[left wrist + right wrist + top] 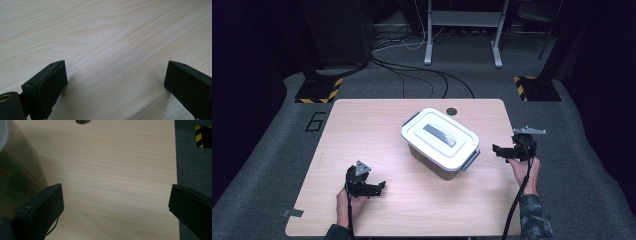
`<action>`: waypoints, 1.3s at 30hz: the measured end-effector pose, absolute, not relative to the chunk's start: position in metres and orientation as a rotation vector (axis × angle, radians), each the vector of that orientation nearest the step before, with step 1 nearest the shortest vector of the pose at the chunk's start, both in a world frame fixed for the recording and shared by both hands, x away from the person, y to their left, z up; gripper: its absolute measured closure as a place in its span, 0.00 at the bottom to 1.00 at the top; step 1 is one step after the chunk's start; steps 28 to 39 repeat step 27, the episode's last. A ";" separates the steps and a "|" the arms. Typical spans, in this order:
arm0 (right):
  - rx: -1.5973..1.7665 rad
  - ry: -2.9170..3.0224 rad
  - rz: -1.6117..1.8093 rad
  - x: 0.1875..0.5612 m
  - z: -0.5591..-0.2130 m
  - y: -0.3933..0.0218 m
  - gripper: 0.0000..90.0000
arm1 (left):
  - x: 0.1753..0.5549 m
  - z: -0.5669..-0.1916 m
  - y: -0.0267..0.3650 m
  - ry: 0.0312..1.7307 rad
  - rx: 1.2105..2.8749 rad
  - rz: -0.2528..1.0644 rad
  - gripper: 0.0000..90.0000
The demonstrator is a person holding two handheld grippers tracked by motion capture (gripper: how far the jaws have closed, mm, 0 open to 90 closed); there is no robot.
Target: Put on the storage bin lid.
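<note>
Left gripper (379, 186): rested low at the near left of the table (362, 130), held in the person's left hand (348, 206); its jaws stood wide apart with bare wood between them in the left gripper view (116, 82).
Right gripper (496, 150): sat at the right edge of the table, held in the right hand (526, 172); its jaws were spread wide and gripped nothing, seen also in the right gripper view (116, 202).
Storage box (439, 142): stood mid-table, a little right of centre and turned at an angle, between the two grippers and touching neither; it sat closer to the right gripper than to the left one.
Lid (437, 137): white, closed on the box, with a grey ribbed handle strip (439, 135) along its top and grey latches at both ends.
Box wall (17, 170): translucent and brownish, just beside the right gripper's left jaw in the right gripper view.
Writing on the box: none could be read.
Floor marking (315, 121): a dark figure like a "6" on the grey carpet, just off the table's far left corner.
Dark round spot (452, 111): lay at the far edge of the table, behind the box.
Striped bases (318, 91): yellow-and-black hazard stripes on the stands at far left and far right.
Tape scrap (292, 213): grey, at the table's near left corner.
</note>
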State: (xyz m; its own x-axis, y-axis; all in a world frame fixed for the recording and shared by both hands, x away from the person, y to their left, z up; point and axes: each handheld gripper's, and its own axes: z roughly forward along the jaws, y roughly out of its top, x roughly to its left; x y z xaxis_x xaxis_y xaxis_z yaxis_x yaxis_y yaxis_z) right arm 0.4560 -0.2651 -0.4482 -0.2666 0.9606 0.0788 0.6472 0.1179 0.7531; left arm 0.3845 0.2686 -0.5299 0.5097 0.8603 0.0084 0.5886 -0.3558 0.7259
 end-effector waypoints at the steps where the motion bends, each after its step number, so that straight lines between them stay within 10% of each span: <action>1: 1.560 1.975 0.963 0.455 -0.453 -0.266 0.00 | 0.385 -0.530 0.269 1.179 2.078 0.518 0.05; 14: 1.633 2.022 0.853 0.431 -0.521 -0.258 0.00 | 0.384 -0.530 0.269 1.180 2.078 0.521 0.05; 39: 1.589 1.957 0.829 0.421 -0.528 -0.251 0.00 | 0.384 -0.530 0.268 1.188 2.075 0.526 0.05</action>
